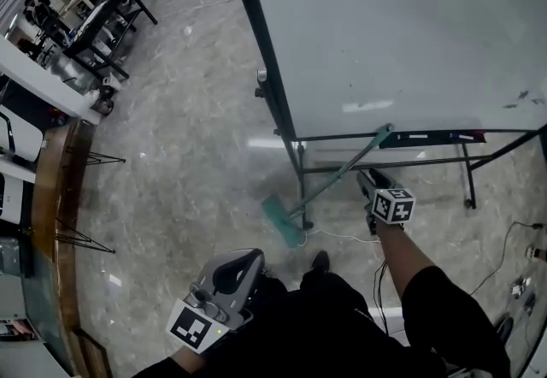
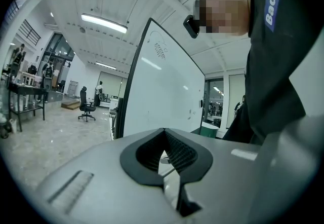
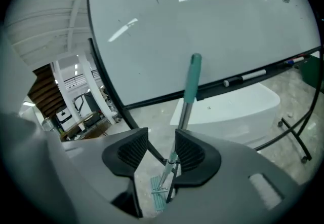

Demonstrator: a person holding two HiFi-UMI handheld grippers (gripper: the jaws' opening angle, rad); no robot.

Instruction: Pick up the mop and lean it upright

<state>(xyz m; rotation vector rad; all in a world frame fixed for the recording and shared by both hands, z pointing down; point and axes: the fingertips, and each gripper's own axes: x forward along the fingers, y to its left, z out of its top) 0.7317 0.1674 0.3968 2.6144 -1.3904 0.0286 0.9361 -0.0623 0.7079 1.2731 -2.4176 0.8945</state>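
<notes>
Mop (image 1: 335, 177) leaned against the whiteboard (image 1: 385, 26), its handle between the parted, unclenched jaws of the right gripper (image 1: 366, 181); that arm reached forward and down.

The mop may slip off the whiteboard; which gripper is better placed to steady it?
Right. The mop handle stands between the open jaws of the right gripper, leaning on the whiteboard. The left gripper is shut, low beside the person.

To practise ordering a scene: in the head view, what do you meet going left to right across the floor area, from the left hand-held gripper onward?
left hand-held gripper → mop head → right hand-held gripper → whiteboard stand's caster
</notes>
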